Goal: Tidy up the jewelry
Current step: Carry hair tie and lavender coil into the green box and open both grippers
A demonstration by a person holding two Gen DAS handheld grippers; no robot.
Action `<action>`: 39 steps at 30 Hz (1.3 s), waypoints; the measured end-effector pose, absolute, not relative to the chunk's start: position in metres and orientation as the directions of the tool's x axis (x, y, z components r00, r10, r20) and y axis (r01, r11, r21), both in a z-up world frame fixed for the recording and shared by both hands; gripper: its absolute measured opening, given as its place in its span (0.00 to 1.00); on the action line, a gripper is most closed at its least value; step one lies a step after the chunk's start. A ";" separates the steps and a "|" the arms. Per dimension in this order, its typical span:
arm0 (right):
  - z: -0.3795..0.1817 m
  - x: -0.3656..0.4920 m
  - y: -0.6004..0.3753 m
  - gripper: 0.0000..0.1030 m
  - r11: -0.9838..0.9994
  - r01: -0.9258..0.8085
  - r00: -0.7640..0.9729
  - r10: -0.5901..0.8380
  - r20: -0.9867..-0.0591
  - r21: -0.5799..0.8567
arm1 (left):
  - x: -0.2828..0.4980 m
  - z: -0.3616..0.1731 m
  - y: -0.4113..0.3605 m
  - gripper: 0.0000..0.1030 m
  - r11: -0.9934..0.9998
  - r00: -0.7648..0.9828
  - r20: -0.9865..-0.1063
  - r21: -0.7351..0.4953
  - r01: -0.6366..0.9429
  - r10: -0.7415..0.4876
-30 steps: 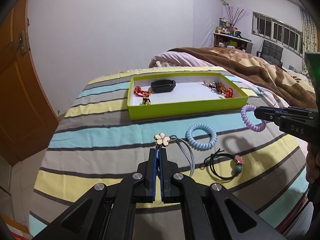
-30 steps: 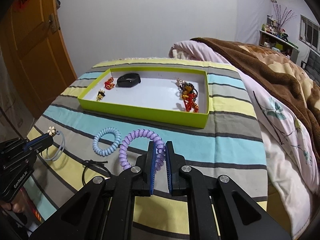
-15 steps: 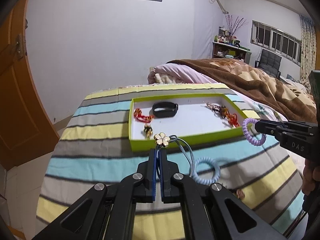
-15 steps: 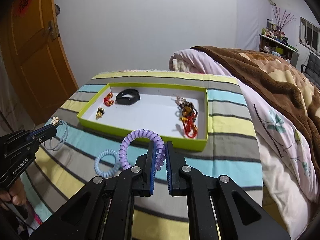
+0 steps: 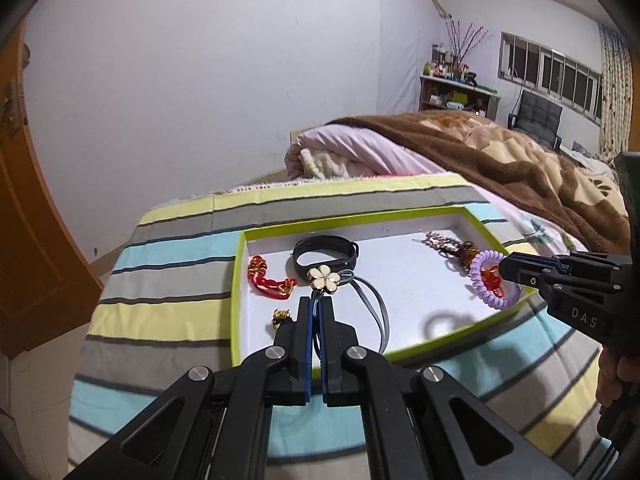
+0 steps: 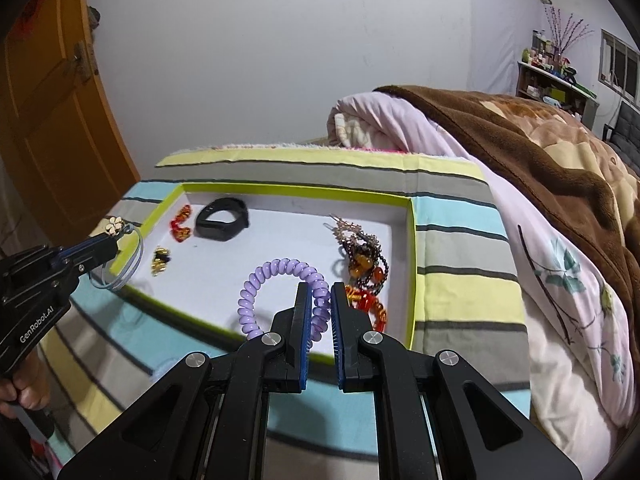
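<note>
So we've got both tongs over the lime-green tray [image 6: 412,264] sitting on the striped bedspread [image 5: 176,320]. Our left tongs [image 5: 316,304] are clenched on the grey cord of the flower hair tie [image 5: 325,279], with the cream flower poking up just past the tips and the loop dangling over the tray's near-left part. Our right tongs [image 6: 319,300] are clenched on the purple spiral hair tie [image 6: 276,276], held above the tray's near-right area, right beside the red and amber beaded stuff [image 6: 366,276]. Already lying in the tray: a black wristband [image 5: 325,253] toward the far left, a red knotted bracelet [image 5: 266,278] left of it, and a small gold piece [image 5: 281,316] at the near-left.
</note>
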State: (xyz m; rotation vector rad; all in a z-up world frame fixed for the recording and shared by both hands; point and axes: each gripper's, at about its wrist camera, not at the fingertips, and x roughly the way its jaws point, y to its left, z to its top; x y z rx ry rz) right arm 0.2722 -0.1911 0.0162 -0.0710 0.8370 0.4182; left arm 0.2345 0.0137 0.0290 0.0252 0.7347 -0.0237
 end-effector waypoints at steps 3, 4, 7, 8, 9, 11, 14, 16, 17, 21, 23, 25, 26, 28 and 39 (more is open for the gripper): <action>0.006 0.283 -0.189 0.09 0.919 -0.381 0.578 0.318 -0.751 0.096 | 0.250 0.018 0.013 0.02 0.999 0.720 -0.694 0.014 0.032 -0.013; 0.002 0.286 -0.189 0.09 0.920 -0.379 0.572 0.316 -0.757 0.097 | 0.254 0.014 0.013 0.02 0.999 0.711 -0.703 0.012 0.035 -0.016; -0.007 0.292 -0.187 0.09 0.919 -0.382 0.552 0.308 -0.775 0.094 | 0.263 0.002 0.011 0.02 0.999 0.686 -0.727 0.013 0.042 -0.019; -0.010 0.293 -0.186 0.09 0.918 -0.386 0.546 0.305 -0.781 0.089 | 0.265 -0.002 0.011 0.02 0.999 0.677 -0.735 0.013 0.045 -0.021; -0.012 0.293 -0.186 0.09 0.917 -0.389 0.542 0.302 -0.784 0.084 | 0.266 -0.005 0.010 0.02 0.999 0.669 -0.743 0.012 0.048 -0.023; -0.014 0.295 -0.184 0.09 0.915 -0.396 0.532 0.300 -0.792 0.081 | 0.268 -0.011 0.010 0.02 0.999 0.656 -0.754 0.011 0.053 -0.026; -0.016 0.295 -0.183 0.10 0.911 -0.406 0.517 0.298 -0.802 0.077 | 0.270 -0.017 0.009 0.02 0.998 0.638 -0.770 0.007 0.060 -0.033; -0.018 0.295 -0.182 0.10 0.909 -0.409 0.509 0.296 -0.808 0.075 | 0.271 -0.019 0.009 0.02 0.998 0.638 -0.769 0.005 0.058 -0.033; -0.019 0.295 -0.183 0.10 0.909 -0.409 0.506 0.294 -0.811 0.074 | 0.271 -0.019 0.009 0.02 0.998 0.637 -0.771 0.009 0.057 -0.029; -0.018 0.295 -0.183 0.12 0.912 -0.403 0.508 0.289 -0.812 0.072 | 0.271 -0.018 0.009 0.03 0.998 0.635 -0.772 0.010 0.060 -0.031; -0.017 0.294 -0.183 0.18 0.911 -0.406 0.509 0.292 -0.809 0.074 | 0.271 -0.018 0.009 0.03 0.998 0.633 -0.773 -0.001 0.061 -0.039; -0.015 0.291 -0.184 0.23 0.910 -0.408 0.513 0.297 -0.805 0.075 | 0.270 -0.018 0.011 0.03 0.998 0.635 -0.772 -0.009 0.056 -0.042; -0.015 0.290 -0.184 0.24 0.910 -0.408 0.515 0.298 -0.804 0.076 | 0.269 -0.017 0.012 0.03 0.998 0.636 -0.771 -0.016 0.054 -0.047; -0.013 0.287 -0.185 0.24 0.910 -0.408 0.520 0.302 -0.799 0.079 | 0.267 -0.016 0.013 0.04 0.998 0.638 -0.768 -0.024 0.051 -0.051; 0.011 0.251 -0.195 0.24 0.905 -0.416 0.568 0.336 -0.752 0.090 | 0.232 0.008 0.014 0.05 0.999 0.696 -0.717 -0.034 0.038 -0.051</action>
